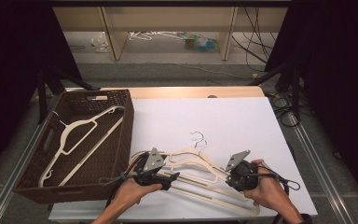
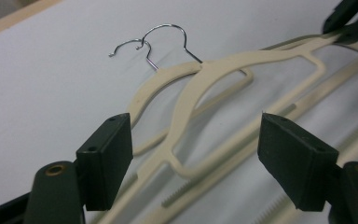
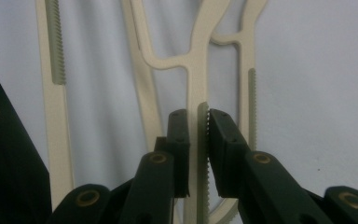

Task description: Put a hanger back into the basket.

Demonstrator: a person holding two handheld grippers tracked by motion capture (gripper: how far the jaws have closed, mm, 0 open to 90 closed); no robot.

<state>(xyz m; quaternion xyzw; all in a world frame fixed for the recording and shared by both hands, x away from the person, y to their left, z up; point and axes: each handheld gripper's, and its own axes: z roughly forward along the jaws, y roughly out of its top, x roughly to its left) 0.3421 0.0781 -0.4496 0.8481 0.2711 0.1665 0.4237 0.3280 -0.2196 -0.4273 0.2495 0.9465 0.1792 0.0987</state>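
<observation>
High view: two cream hangers (image 1: 193, 161) overlapping on near desk (image 1: 223, 116), one more in left basket (image 1: 121, 140). Right claw (image 3: 198, 140) pinching a hanger bar; left claw (image 2: 196, 158) spread.

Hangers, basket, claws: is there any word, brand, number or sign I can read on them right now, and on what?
None. No readable text in any view.
The cream hangers on the white table are plain.
The brown wicker basket and the hanger in it carry no label.
The right claw, shut on a hanger's arm, and the open left claw bear no marking.
Items on the far floor are too blurred to read.
</observation>
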